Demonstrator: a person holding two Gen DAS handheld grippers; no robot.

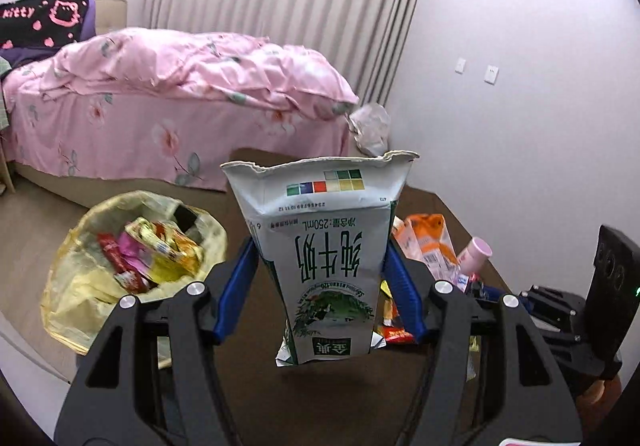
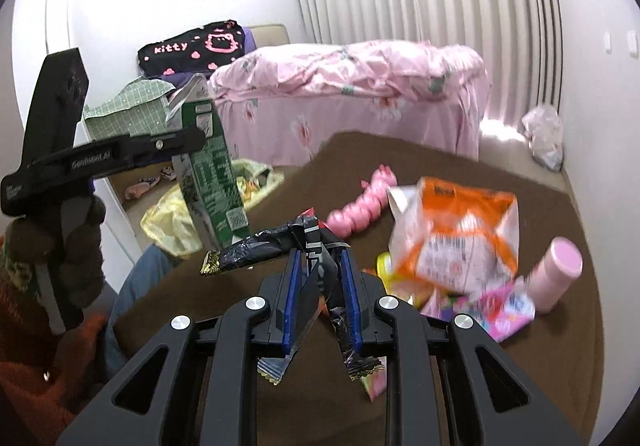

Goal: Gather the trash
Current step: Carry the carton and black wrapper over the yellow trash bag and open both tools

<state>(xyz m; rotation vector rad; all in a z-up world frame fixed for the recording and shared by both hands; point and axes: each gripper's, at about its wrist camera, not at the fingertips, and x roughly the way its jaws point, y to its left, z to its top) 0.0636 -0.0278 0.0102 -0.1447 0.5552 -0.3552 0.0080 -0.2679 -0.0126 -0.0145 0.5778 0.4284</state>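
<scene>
My left gripper [image 1: 320, 258] is shut on a white and green milk carton [image 1: 324, 246], held upside down above the brown table [image 1: 320, 398]. The carton also shows in the right wrist view [image 2: 212, 173], held by the left gripper [image 2: 176, 143]. A yellow trash bag [image 1: 80, 286] with several wrappers stands open on the floor to the left. My right gripper [image 2: 320, 258] is shut on a black crumpled wrapper [image 2: 276, 242] above the table [image 2: 440, 165].
An orange carton [image 2: 456, 234], a pink bottle [image 2: 558, 274], a pink toy [image 2: 368, 201] and colourful wrappers [image 2: 496, 306] lie on the table. A bed with pink bedding [image 1: 180, 97] stands behind. A white crumpled bag [image 1: 372, 125] lies by the wall.
</scene>
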